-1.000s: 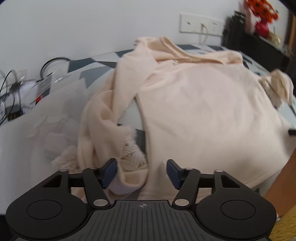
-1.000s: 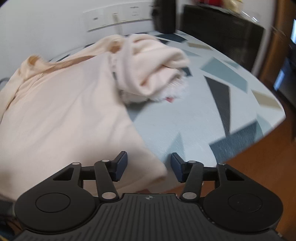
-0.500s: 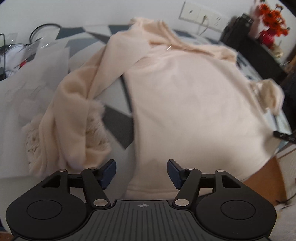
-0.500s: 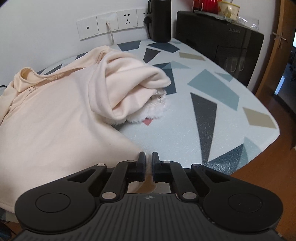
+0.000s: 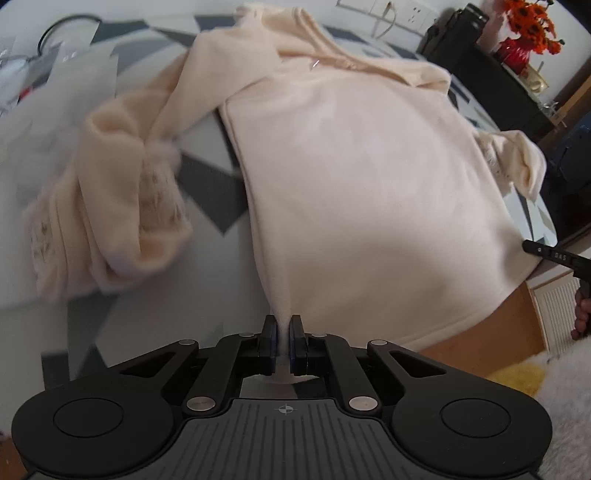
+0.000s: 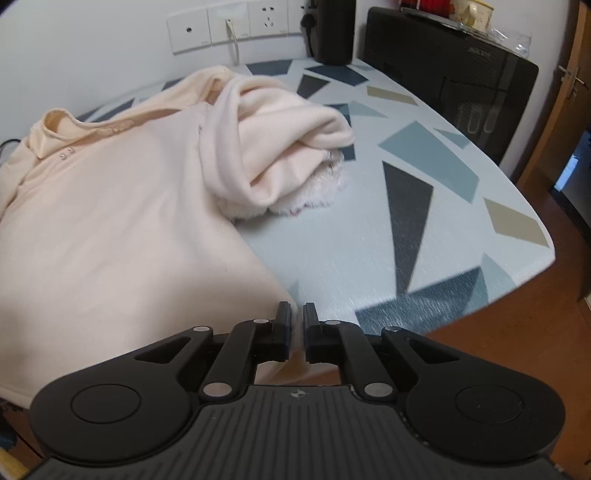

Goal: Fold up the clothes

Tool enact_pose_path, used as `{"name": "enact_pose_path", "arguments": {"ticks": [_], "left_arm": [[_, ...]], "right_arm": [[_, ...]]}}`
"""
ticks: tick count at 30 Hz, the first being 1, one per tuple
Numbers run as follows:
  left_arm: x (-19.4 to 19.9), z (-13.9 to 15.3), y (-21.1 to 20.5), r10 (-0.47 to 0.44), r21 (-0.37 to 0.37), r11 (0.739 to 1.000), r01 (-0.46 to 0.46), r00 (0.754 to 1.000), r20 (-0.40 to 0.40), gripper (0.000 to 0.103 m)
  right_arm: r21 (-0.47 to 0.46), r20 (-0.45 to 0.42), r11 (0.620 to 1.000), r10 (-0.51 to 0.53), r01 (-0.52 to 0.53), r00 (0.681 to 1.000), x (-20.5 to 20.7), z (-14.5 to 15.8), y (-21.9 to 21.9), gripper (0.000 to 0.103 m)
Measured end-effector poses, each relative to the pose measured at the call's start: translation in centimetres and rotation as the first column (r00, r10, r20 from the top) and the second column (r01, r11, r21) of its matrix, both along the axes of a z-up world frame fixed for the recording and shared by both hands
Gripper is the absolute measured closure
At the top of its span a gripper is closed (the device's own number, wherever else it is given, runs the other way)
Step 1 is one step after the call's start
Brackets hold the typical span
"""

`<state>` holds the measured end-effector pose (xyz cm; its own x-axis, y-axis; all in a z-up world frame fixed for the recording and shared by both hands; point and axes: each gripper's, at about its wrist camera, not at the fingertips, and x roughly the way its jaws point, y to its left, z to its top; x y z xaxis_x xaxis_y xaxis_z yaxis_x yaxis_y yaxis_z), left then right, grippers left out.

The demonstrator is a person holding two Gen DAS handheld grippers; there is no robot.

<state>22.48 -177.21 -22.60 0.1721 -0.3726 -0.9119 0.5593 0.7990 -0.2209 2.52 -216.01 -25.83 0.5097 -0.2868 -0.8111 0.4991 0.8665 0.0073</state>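
A cream long-sleeved top (image 5: 362,177) lies flat on the patterned table (image 6: 424,236), collar toward the wall. My left gripper (image 5: 283,332) is shut on the top's hem at its left bottom corner. My right gripper (image 6: 296,325) is shut on the hem at the right bottom corner of the top (image 6: 122,206). The left sleeve (image 5: 122,199) lies bunched beside the body with its fuzzy cuff showing. The right sleeve (image 6: 280,147) lies bunched on the table to the right. The hem hangs at the table's front edge.
White paper and cables (image 5: 40,74) lie at the table's far left. Wall sockets (image 6: 229,29) and a black speaker (image 6: 332,29) stand behind the table. A black cabinet (image 6: 450,70) is at the back right. The right gripper's body (image 5: 554,254) shows at the edge of the left view.
Both grippers were open a second ago. The right one shut on the hem's right corner half a second ago, and the left one has now shut on the left corner.
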Motion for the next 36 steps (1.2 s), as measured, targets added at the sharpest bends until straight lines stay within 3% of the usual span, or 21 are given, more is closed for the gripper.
{"name": "enact_pose_path", "arguments": {"ticks": [2,3,4,5,7,9,12,14,17,19,21,22,24,26,28,32,36], "left_arm": [[0.0,-0.1,0.0,0.027,0.004,1.000,-0.027,1.000,-0.009,0.095],[0.2,0.0,0.0,0.046,0.010,0.999,-0.046,0.999,-0.011,0.086],[0.5,0.3,0.0,0.064,0.018,0.998,-0.064,0.998,-0.008,0.068],[0.9,1.0,0.1,0.077,0.016,0.997,-0.077,0.997,0.011,0.062],[1.6,2.7,0.1,0.059,-0.008,0.998,-0.059,0.998,0.027,0.064],[2.4,4.5,0.3,0.048,-0.042,0.998,-0.046,0.997,0.053,0.065],[3.7,7.6,0.8,0.079,-0.118,0.991,-0.062,0.986,0.146,0.064],[4.8,9.8,1.3,0.139,-0.211,0.972,-0.098,0.972,0.188,0.062],[6.6,12.6,0.8,0.230,-0.349,0.927,-0.139,0.944,0.235,0.062],[7.8,14.6,-0.5,0.277,-0.390,0.907,-0.156,0.921,0.275,0.062],[8.7,16.7,-2.0,0.315,-0.437,0.886,-0.157,0.895,0.317,0.057],[9.1,17.8,-2.8,0.334,-0.462,0.873,-0.155,0.880,0.337,0.049],[9.4,19.1,-4.1,0.361,-0.498,0.854,-0.151,0.861,0.358,0.042],[9.7,19.1,-5.9,0.379,-0.488,0.856,-0.171,0.850,0.366,0.042],[10.0,17.6,-7.8,0.380,-0.414,0.883,-0.221,0.854,0.355,0.043],[10.8,12.5,-11.9,0.375,-0.248,0.919,-0.305,0.871,0.317,0.044],[11.5,7.0,-15.1,0.395,-0.121,0.919,-0.376,0.878,0.269,0.044]], "right_arm": [[-0.005,-0.016,1.000,-0.008,0.008,1.000,-0.1,-0.2,0.1,0.095],[-0.006,-0.024,1.000,-0.015,0.015,1.000,0.1,-0.1,0.1,0.095],[-0.001,-0.033,1.000,-0.030,0.030,0.999,0.4,0.2,0.1,0.091],[0.009,-0.035,0.999,-0.046,0.046,0.998,0.6,0.7,0.1,0.084],[0.057,0.003,0.995,-0.077,0.077,0.997,1.1,2.5,-0.2,0.078],[0.104,0.055,0.992,-0.072,0.066,0.996,1.9,4.6,-0.3,0.078],[0.129,0.148,0.991,-0.038,0.019,0.988,3.5,8.0,-0.1,0.078],[0.131,0.215,0.991,-0.031,0.002,0.976,4.8,10.2,0.0,0.078],[0.169,0.325,0.985,-0.011,-0.046,0.946,7.2,13.2,0.3,0.078],[0.168,0.398,0.981,0.019,-0.093,0.917,9.6,15.3,0.9,0.077],[0.165,0.469,0.976,0.047,-0.139,0.882,11.9,17.4,1.5,0.067],[0.167,0.505,0.972,0.058,-0.163,0.861,13.1,18.3,1.6,0.057],[0.153,0.576,0.964,0.092,-0.218,0.812,15.1,19.4,1.8,0.052],[0.095,0.617,0.960,0.151,-0.264,0.772,17.3,19.4,2.0,0.047],[0.024,0.588,0.963,0.204,-0.269,0.783,19.5,18.0,2.2,0.045],[-0.065,0.419,0.948,0.311,-0.313,0.853,22.8,12.4,1.5,0.044],[0.026,0.256,0.935,0.336,-0.353,0.907,25.3,6.4,-0.1,0.044]]}}
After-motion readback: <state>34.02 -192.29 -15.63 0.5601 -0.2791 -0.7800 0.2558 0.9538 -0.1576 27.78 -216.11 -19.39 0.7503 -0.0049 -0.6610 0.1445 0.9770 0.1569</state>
